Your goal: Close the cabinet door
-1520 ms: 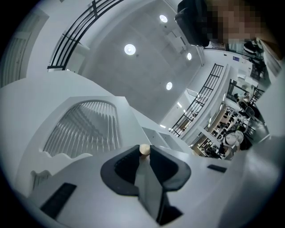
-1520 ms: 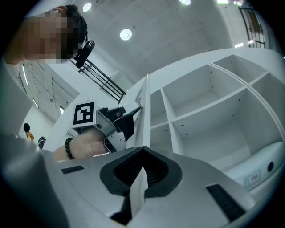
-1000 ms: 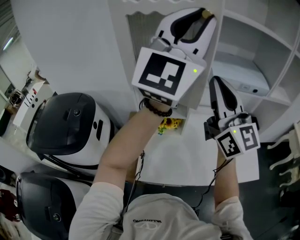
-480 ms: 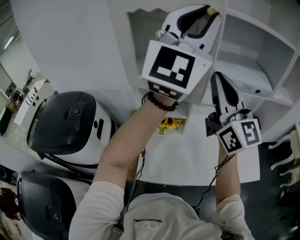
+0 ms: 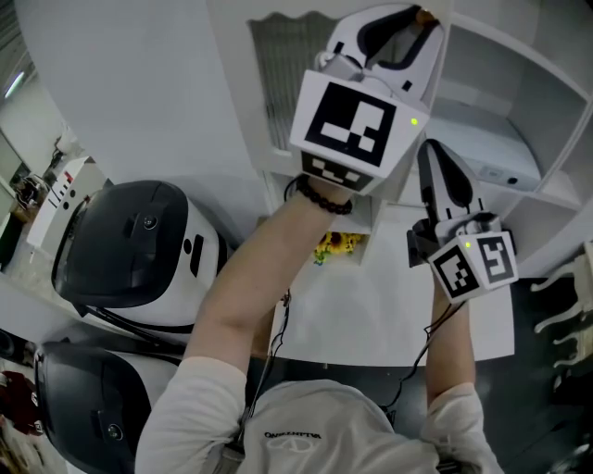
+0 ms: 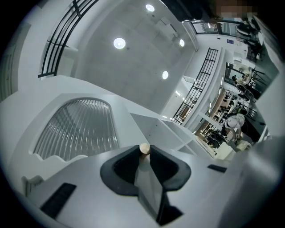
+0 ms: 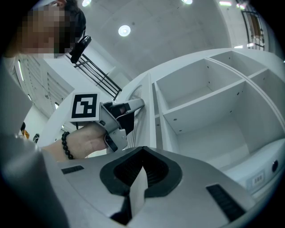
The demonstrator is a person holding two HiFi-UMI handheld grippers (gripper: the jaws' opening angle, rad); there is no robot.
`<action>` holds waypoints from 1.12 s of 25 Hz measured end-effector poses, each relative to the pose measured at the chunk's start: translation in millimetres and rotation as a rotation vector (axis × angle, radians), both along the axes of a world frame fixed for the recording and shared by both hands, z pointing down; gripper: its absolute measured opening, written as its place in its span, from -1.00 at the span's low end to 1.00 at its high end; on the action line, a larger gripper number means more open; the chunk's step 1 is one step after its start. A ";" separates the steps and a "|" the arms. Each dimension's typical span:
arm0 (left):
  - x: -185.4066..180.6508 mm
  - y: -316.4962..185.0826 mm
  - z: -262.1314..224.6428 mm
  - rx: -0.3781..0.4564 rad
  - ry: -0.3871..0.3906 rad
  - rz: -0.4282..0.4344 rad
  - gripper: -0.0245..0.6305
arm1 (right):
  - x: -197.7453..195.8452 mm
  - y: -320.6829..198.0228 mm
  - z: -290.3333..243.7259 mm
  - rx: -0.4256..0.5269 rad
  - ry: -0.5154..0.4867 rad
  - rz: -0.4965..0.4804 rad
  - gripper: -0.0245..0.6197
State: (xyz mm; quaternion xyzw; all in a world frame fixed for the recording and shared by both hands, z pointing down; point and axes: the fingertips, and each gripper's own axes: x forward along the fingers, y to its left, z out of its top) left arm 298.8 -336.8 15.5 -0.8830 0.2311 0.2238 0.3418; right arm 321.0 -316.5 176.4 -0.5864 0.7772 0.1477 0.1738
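Observation:
The white cabinet door [image 5: 287, 83] has a ribbed glass pane [image 6: 75, 129] and stands partly open. My left gripper [image 5: 419, 20] is raised and shut on the door's small tan knob [image 6: 144, 148], which shows right at the jaw tips. To the right of the door the cabinet's open white shelves [image 5: 500, 120] are bare. My right gripper [image 5: 432, 153] hangs lower, in front of the shelves, with its jaws shut and nothing between them. In the right gripper view the left gripper [image 7: 129, 107] sits against the door's edge [image 7: 146, 111], beside the shelves [image 7: 209, 102].
Two black-and-white domed machines [image 5: 139, 245] [image 5: 88, 407] stand at the left. A small yellow toy [image 5: 335, 246] lies on the white table [image 5: 371, 315] below the cabinet. White furniture legs [image 5: 565, 315] show at the right edge.
The left gripper has carried the knob to the right, and the door has swung towards the shelves. The right gripper has drifted slightly right and stays shut.

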 end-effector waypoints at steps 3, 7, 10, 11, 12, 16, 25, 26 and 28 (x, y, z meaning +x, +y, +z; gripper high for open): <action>2.5 -3.0 -0.1 0.000 -0.005 -0.010 -0.70 | 0.6 -2.5 0.3 -0.002 -0.001 0.001 -0.89; 5.7 -7.2 0.2 -0.002 -0.008 -0.019 -0.69 | 1.9 -6.8 2.8 -0.008 -0.002 0.002 -0.89; 8.0 -9.9 0.1 -0.002 -0.011 -0.027 -0.69 | 3.4 -9.5 4.3 -0.013 -0.005 0.005 -0.89; 8.4 -10.8 0.0 -0.002 -0.012 -0.029 -0.69 | 3.4 -10.2 4.5 -0.014 -0.004 0.006 -0.89; 8.8 -11.8 -0.1 -0.003 -0.013 -0.032 -0.69 | 3.4 -10.8 4.6 -0.015 -0.004 0.008 -0.89; 11.4 -17.1 0.3 -0.007 -0.019 -0.049 -0.69 | 5.3 -12.8 5.4 -0.018 -0.004 0.011 -0.89; 16.7 -26.7 1.2 -0.018 -0.026 -0.082 -0.69 | 10.5 -13.4 8.9 -0.023 -0.011 0.015 -0.89; 17.3 -27.7 0.9 -0.018 -0.026 -0.086 -0.69 | 10.8 -13.9 9.1 -0.024 -0.011 0.016 -0.89; 18.5 -29.7 0.5 -0.019 -0.027 -0.092 -0.69 | 11.6 -15.4 9.9 -0.027 -0.011 0.015 -0.89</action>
